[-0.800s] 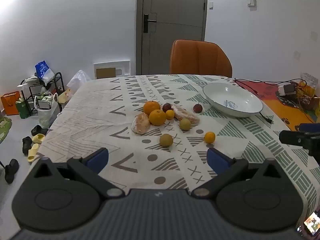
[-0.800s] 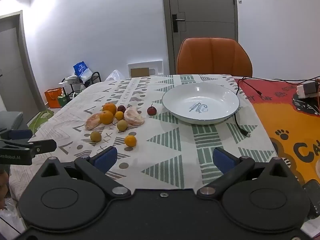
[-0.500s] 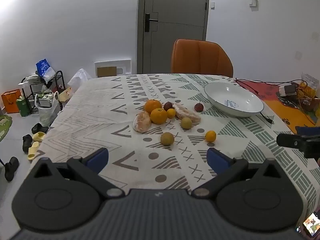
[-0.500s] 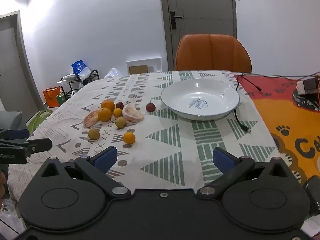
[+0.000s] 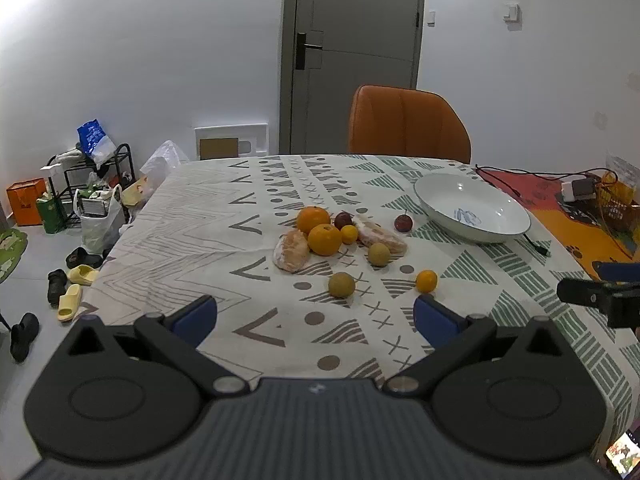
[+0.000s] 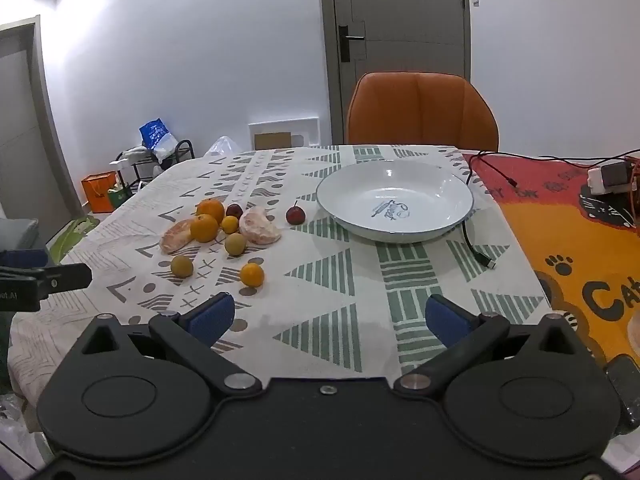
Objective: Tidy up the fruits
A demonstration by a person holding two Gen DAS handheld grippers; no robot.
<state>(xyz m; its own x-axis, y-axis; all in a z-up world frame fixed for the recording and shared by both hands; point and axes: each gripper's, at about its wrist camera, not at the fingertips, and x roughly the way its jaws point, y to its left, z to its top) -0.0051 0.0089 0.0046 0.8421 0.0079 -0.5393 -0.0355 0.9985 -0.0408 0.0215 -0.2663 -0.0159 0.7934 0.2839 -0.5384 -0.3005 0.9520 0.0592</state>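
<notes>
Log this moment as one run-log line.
left tongs: open, holding nothing | right tongs: open, holding nothing | white bowl: no fruit inside | fruits: loose on tablecloth

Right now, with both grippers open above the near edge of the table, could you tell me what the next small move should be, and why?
Probably ease the right gripper forward and left toward the small orange fruit. It lies apart from the pile, nearest that gripper, and the white bowl is empty. The left gripper holds nothing either.
</notes>
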